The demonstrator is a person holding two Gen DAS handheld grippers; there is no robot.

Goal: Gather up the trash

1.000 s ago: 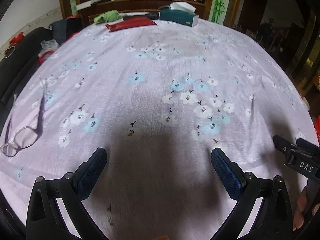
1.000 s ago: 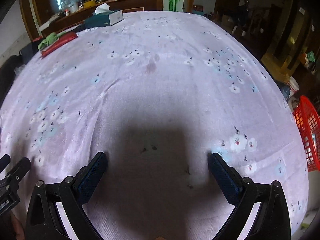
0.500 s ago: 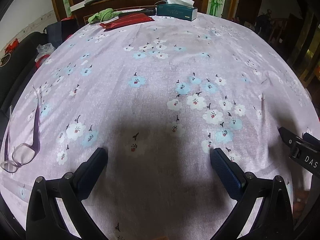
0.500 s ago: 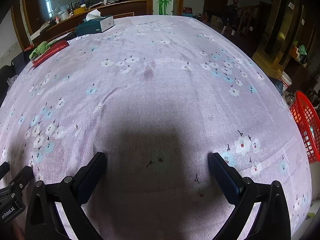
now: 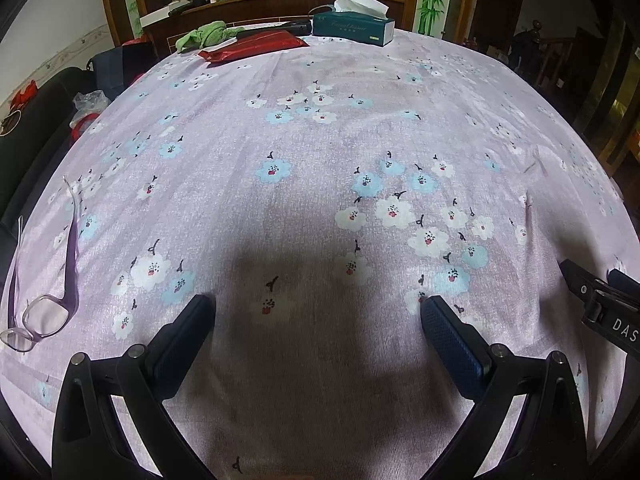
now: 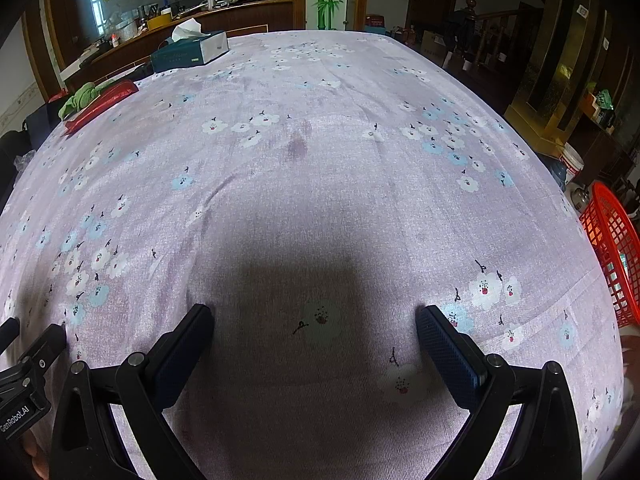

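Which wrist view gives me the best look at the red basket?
The right wrist view: the red basket stands off the table's right edge, its mesh wall and rim visible though cut by the frame. The left wrist view does not show it.

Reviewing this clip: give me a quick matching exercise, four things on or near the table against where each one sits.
Things:
1. glasses
2. tissue box
3. red basket
4. green cloth

Places:
A. off the table's right edge
B. far end of the table, a white tissue sticking up
C. near left edge of the tablecloth
D. far left end, against the red packet

Pairs: 1-C, 2-B, 3-A, 4-D
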